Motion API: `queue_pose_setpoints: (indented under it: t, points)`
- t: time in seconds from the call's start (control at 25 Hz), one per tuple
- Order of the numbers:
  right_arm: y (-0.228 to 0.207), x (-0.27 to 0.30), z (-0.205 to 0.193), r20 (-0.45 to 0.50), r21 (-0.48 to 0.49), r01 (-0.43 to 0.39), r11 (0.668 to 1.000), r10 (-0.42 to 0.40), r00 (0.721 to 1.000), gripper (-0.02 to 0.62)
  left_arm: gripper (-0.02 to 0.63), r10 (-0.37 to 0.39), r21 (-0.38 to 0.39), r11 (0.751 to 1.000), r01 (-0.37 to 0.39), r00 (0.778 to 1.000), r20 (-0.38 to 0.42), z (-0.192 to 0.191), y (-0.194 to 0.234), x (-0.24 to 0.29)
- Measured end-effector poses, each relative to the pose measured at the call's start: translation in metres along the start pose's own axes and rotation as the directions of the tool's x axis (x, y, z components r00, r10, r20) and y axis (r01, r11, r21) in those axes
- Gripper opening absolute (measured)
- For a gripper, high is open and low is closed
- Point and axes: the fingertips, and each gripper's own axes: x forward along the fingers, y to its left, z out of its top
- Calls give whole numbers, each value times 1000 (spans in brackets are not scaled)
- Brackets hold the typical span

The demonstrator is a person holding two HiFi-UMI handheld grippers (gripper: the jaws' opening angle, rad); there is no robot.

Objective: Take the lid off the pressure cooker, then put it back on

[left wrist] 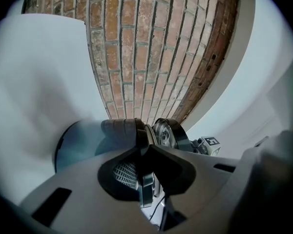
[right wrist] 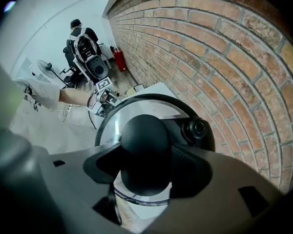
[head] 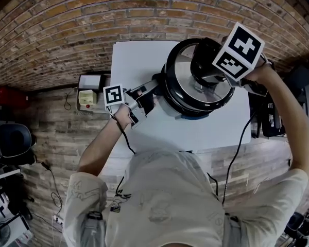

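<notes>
**Lid up at the brick-wall bench:** the operator's R claw [right wrist: 146, 164], pointing nearly straight down, is clamped on the black knob [right wrist: 145, 140] at the centre of the steel lid [right wrist: 136, 108], w/ a jaw pressed to each side of it. The lid has a black rim and a round black valve [right wrist: 195, 129] just beside the knob. It hangs tilted over the pressure cooker [head: 195, 113], whose bluish body shows below the lid's near edge. In the left gripper view a gap seems to show btwn lid and pot, tho the angle is tight. The L claw [left wrist: 144, 152], held roughly level, is closed on the cooker's side handle [left wrist: 146, 194], a thin dark piece pinched btwn its pads. The cooker sits on the white bench [head: 139, 60], toward its far R part, close to the brick wall [head: 67, 30]. The operator stands at the bench's near edge, both arms stretched fwd. In the bkgd of the right gripper view, a second person [right wrist: 83, 35] is near a standing fan [right wrist: 45, 67].
</notes>
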Motion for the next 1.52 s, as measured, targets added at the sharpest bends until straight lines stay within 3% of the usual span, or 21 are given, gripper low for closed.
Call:
queue_pose_setpoints:
  t: [0.44,0.84,1.24,1.52]
  points:
    - [2,0,-38,-9,41,-4,999,5,1000,291,71,24,24,999,-25,999,21,0,1,-1]
    - [1,-9,-122,-7,124,-22,992,23,1000,291,69,60,10,998,-61,990,126,4,3,-5]
    - [-2,-24,-209,-5,167,-9,986,10,1000,291,67,43,1,999,-46,954,296,9,4,-12]
    - [-2,-10,-244,-12,170,-30,985,33,999,291,69,42,19,998,-55,906,421,11,6,-17]
